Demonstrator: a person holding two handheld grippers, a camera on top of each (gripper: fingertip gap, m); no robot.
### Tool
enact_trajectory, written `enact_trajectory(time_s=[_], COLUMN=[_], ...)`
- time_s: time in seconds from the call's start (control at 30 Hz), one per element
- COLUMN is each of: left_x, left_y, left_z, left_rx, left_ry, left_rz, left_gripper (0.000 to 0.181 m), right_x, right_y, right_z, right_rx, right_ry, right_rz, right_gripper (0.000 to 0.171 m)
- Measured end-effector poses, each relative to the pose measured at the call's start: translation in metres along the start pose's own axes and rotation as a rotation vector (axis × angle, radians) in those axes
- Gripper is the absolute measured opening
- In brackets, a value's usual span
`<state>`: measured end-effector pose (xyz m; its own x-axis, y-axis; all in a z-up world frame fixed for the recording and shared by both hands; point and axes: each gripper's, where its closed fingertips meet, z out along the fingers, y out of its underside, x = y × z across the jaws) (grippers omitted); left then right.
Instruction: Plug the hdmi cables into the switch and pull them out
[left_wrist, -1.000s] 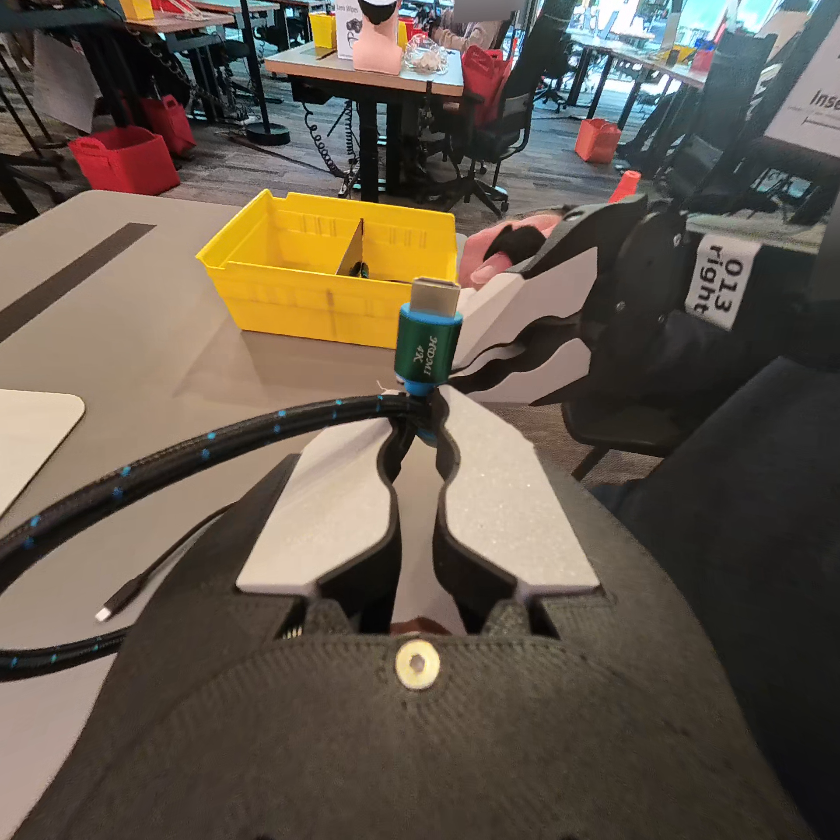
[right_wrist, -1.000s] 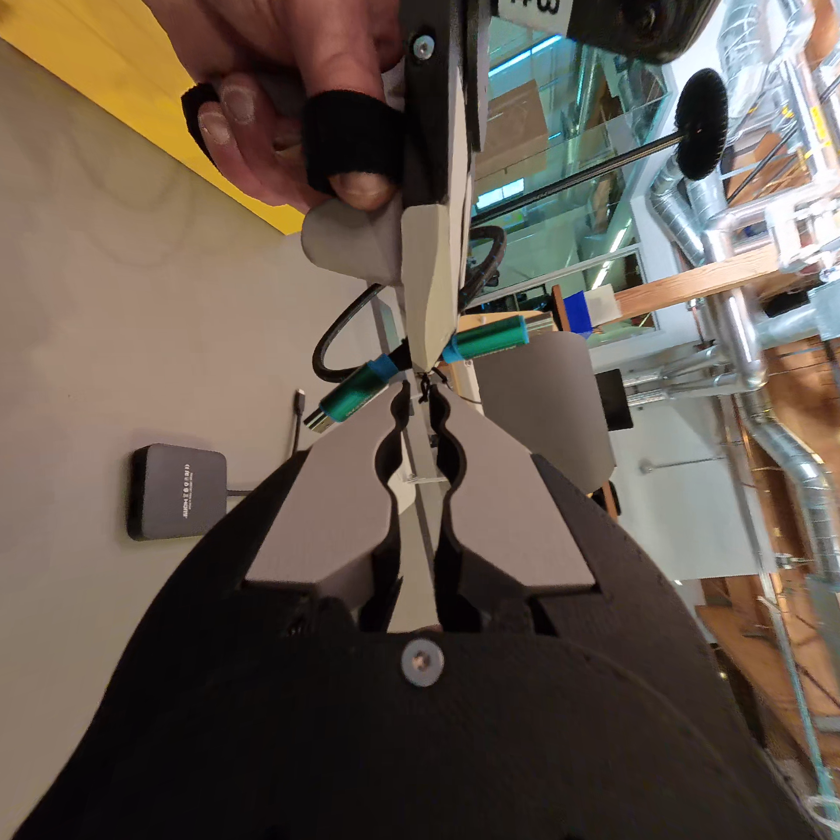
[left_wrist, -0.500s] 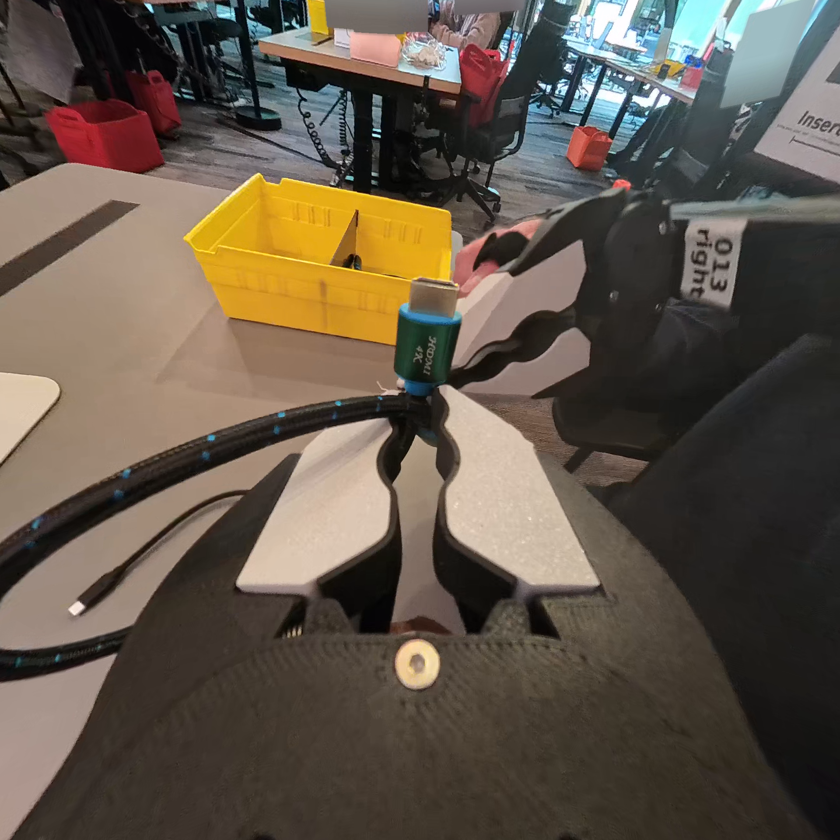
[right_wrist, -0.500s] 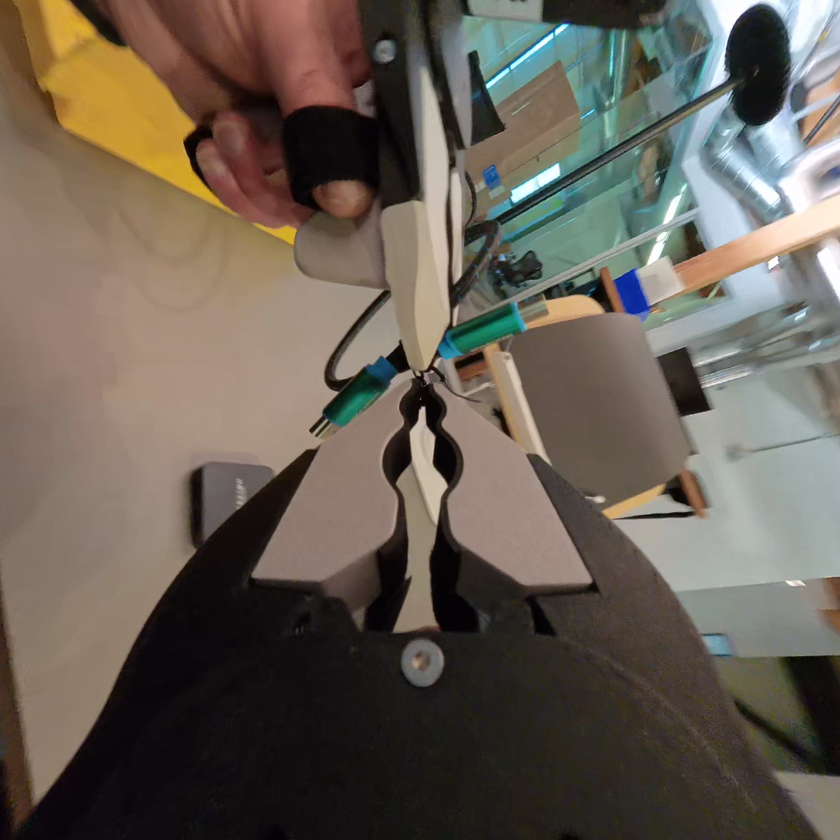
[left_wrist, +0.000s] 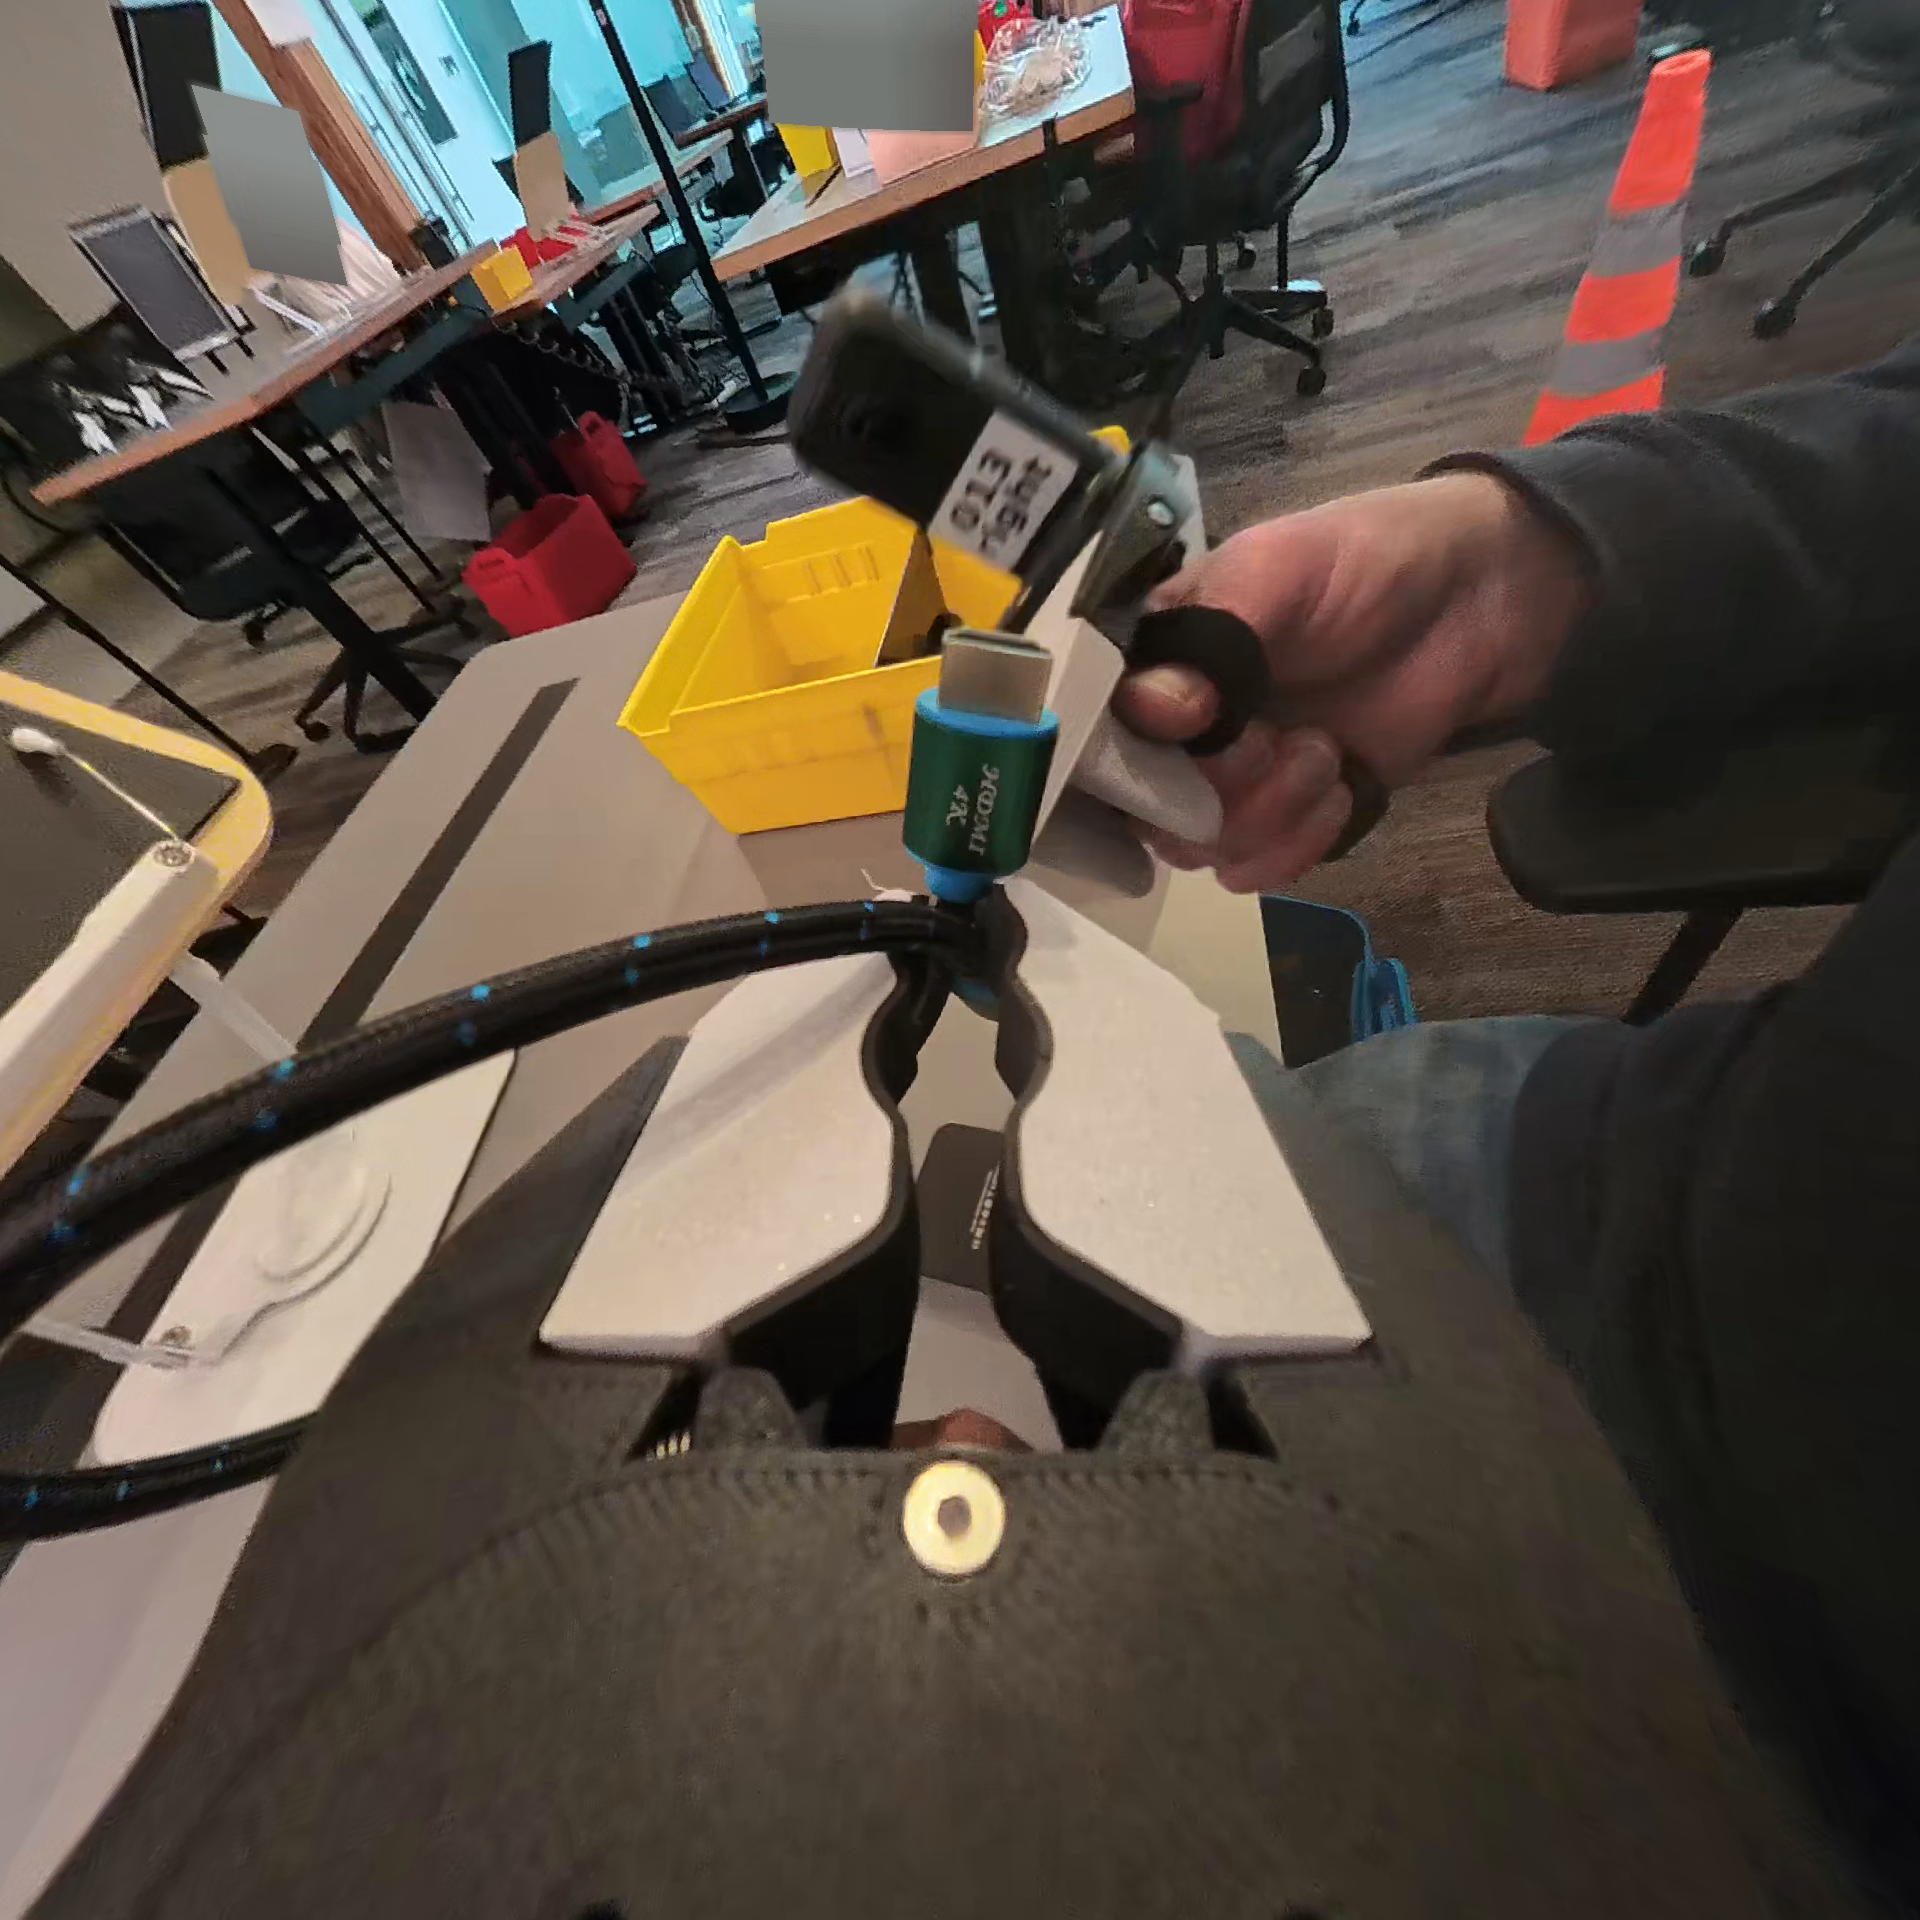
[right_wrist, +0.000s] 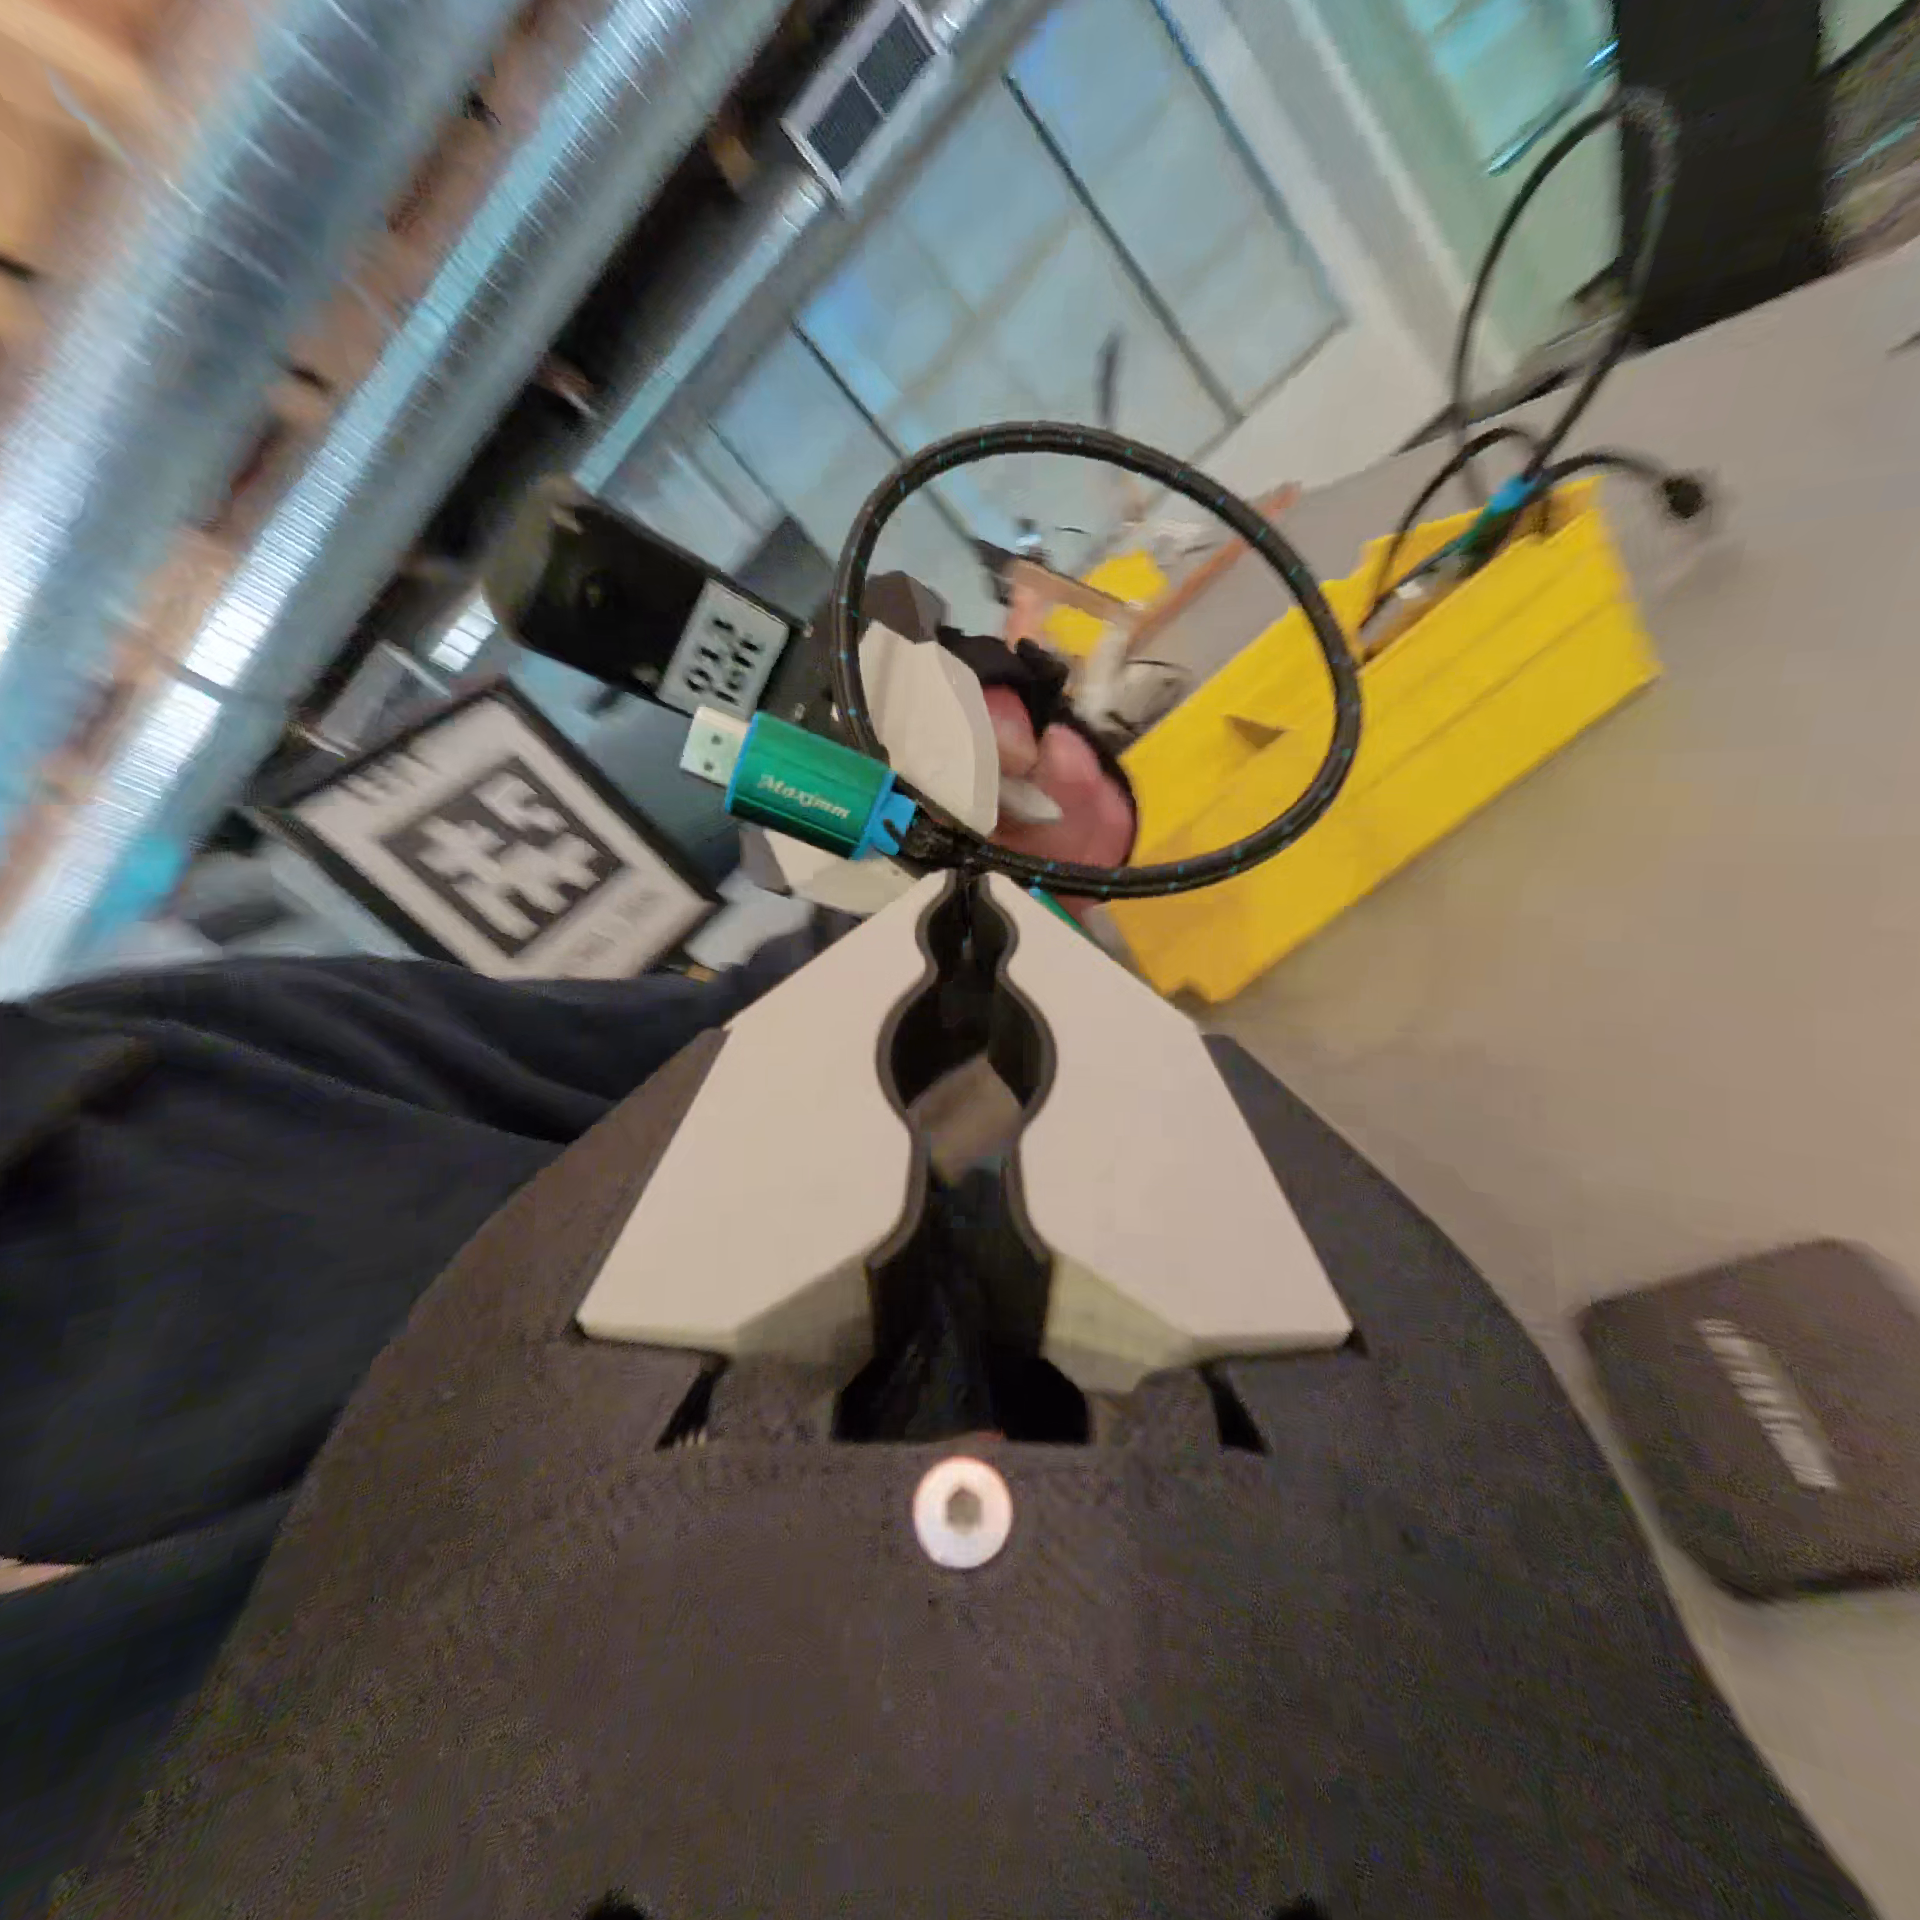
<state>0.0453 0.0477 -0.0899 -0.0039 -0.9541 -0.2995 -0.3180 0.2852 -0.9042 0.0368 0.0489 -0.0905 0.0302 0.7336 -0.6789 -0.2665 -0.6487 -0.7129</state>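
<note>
Above table edge, left tool (left_wrist: 971, 940) pinches cable (left_wrist: 436, 1039).

Black gripper (left_wrist: 971, 961), grey fingers (left_wrist: 748, 1143)

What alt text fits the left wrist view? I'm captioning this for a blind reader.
The left gripper is shut on the braided black cable just below a green HDMI plug, which points up. Behind it a hand holds the right gripper before a yellow bin on a grey table.
</note>
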Motion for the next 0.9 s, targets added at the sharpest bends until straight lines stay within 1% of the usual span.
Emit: enact_trajectory(time_s=[0.07, 0.1, 0.17, 0.2, 0.23, 0.27, 0.3, 0.37, 0.47, 0.57, 0.7, 0.73, 0.8, 0.87, 0.9], left_x=[0.001, 0.0, -0.001, -0.002, -0.004, -0.005, -0.007, -0.007, -0.006, -0.005, -0.004, -0.004, -0.003, -0.003, -0.003], left_y=[0.0, 0.002, 0.003, 0.003, 0.003, 0.002, 0.0, 0.0, 0.002, 0.005, 0.003, 0.003, 0.003, 0.004, 0.005], left_z=[0.0, 0.001, 0.001, 0.0, -0.001, -0.003, -0.004, -0.005, -0.004, -0.003, -0.003, -0.003, -0.002, -0.002, -0.002], left_rx=[-0.003, -0.01, -0.003, 0.003, 0.007, 0.015, 0.028, 0.034, 0.024, 0.007, 0.009, 0.008, 0.004, 0.003, 0.002], left_ry=[0.003, 0.005, 0.013, 0.021, 0.037, 0.048, 0.057, 0.09, 0.101, 0.099, 0.102, 0.106, 0.106, 0.112, 0.106], left_rz=[0.007, -0.001, -0.042, -0.077, -0.109, -0.138, -0.169, -0.231, -0.257, -0.256, -0.261, -0.263, -0.267, -0.269, -0.256], left_gripper=[0.01, 0.01, 0.01, 0.01, 0.01, 0.01, 0.01, 0.01, 0.01, 0.01, 0.01, 0.01, 0.01, 0.01, 0.01], right_x=[0.0, 0.002, 0.003, 0.001, 0.004, 0.011, 0.015, 0.014, 0.016, 0.017, 0.02, 0.02, 0.02, 0.021, 0.021], right_y=[0.0, 0.001, 0.0, -0.003, -0.003, -0.003, -0.004, -0.005, -0.003, -0.003, -0.006, -0.007, -0.007, -0.005, -0.004], right_z=[0.0, 0.0, -0.001, -0.002, -0.003, -0.005, -0.007, -0.007, -0.003, 0.0, -0.001, -0.002, -0.002, -0.002, -0.002], right_rx=[0.047, 0.049, 0.028, 0.022, -0.009, -0.051, -0.089, -0.16, -0.294, -0.404, -0.475, -0.484, -0.5, -0.507, -0.491], right_ry=[-0.059, -0.05, 0.003, 0.044, 0.123, 0.234, 0.331, 0.481, 0.671, 0.798, 0.886, 0.904, 0.924, 0.91, 0.888], right_rz=[0.08, 0.07, -0.049, -0.143, -0.264, -0.408, -0.562, -0.854, -1.207, -1.453, -1.584, -1.616, -1.657, -1.644, -1.594], right_gripper=[0.0, 0.0, 0.0, 0.004, 0.008, 0.015, 0.016, 0.015, 0.013, 0.009, 0.004, 0.0, 0.0, 0.0, 0.0])
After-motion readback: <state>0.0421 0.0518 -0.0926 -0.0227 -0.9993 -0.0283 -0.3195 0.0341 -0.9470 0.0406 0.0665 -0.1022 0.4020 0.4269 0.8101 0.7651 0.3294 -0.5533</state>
